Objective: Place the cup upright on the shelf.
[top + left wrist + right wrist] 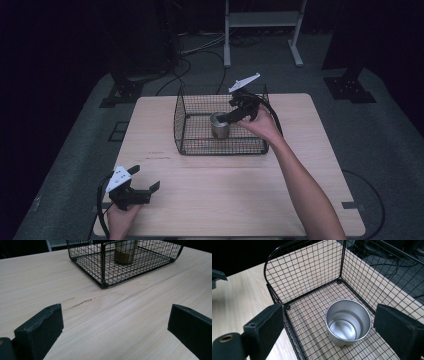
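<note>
You are holding your right gripper over the black wire basket, and its jaws are standing wide apart with nothing between them. In the right gripper view they are flanking the steel cup from above without touching it. The cup is standing upright on the basket's mesh floor, mouth up and empty inside, closer to the basket's far wall than to its near wall. In the high view your right hand is reaching over the basket's right end, with the gripper's grey three-cornered plate tilting above the basket's far rim.

You are keeping your left gripper well apart from the basket, low over the near left part of the wooden bench. Its jaws are also spread wide and gripping nothing; in the left gripper view bare wood is lying between them, and a faint dark scuff mark is showing on the bench between that gripper and the basket's near corner. The basket itself is sitting on the far half of the bench, roughly centred from left to right.
</note>
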A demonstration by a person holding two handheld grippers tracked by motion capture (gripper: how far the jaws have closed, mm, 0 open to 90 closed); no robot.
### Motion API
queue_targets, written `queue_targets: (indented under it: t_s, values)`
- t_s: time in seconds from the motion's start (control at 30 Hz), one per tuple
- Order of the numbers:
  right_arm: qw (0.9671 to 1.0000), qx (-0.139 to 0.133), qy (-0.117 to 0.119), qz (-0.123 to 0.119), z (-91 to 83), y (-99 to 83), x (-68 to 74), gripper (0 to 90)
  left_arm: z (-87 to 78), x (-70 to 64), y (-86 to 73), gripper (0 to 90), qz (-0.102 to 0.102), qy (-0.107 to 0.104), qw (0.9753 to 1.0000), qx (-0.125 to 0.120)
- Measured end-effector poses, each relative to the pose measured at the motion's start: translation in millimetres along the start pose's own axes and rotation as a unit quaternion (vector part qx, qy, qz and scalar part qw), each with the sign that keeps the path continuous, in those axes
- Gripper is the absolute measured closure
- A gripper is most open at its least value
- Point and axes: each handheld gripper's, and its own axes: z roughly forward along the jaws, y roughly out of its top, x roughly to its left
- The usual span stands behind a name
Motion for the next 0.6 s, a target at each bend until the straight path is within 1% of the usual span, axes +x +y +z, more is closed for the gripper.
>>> queue_targets:
  t_s: [0.07,0.13,0.27,0.3,0.33,0.37,0.4,0.47,0.57,0.6]
  values:
    - [1.0000,0.005,0.006,-0.001,-2.1,-3.2,0.4,8.7,0.4,-0.3,0.6,0.0,0.001,0.000,1.0000,0.003]
    - [1.0000,0.005,0.005,0.000,-3.0,-4.0,1.4,8.7,0.2,-1.5,0.2,0.0,0.004,0.001,1.0000,0.003]
    - [1.0000,-0.006,0.002,-0.002,-11.7,-10.9,1.3,8.7,0.3,-2.0,0.5,0.0,0.002,-0.001,1.0000,-0.001]
    - [1.0000,-0.006,0.002,-0.002,-11.7,-10.9,1.3,8.7,0.5,-2.0,0.5,0.0,0.003,0.000,1.0000,-0.002]
    - [0.9999,-0.009,0.004,0.004,-15.9,-13.5,1.8,8.7,0.4,-2.0,0.4,0.0,0.002,0.000,1.0000,-0.002]
    - [0.9999,-0.009,0.004,0.004,-15.9,-13.5,1.8,8.7,0.6,-1.8,0.4,0.0,0.002,-0.001,1.0000,-0.003]
    - [1.0000,-0.007,0.005,0.004,-17.8,-14.5,2.4,8.7,0.6,-1.7,0.6,0.0,0.003,0.000,1.0000,-0.001]
    - [0.9999,-0.011,0.003,0.000,-22.2,-17.0,3.2,8.7,0.6,-2.1,0.3,0.0,0.003,0.000,1.0000,-0.001]
    - [0.9998,-0.017,0.003,0.004,-29.3,-19.7,4.4,8.7,0.3,-2.4,0.1,0.0,0.004,0.001,1.0000,-0.001]
    - [0.9998,-0.019,0.002,0.002,-31.4,-20.5,5.0,8.7,0.4,-2.2,0.0,0.0,0.003,0.000,1.0000,0.000]
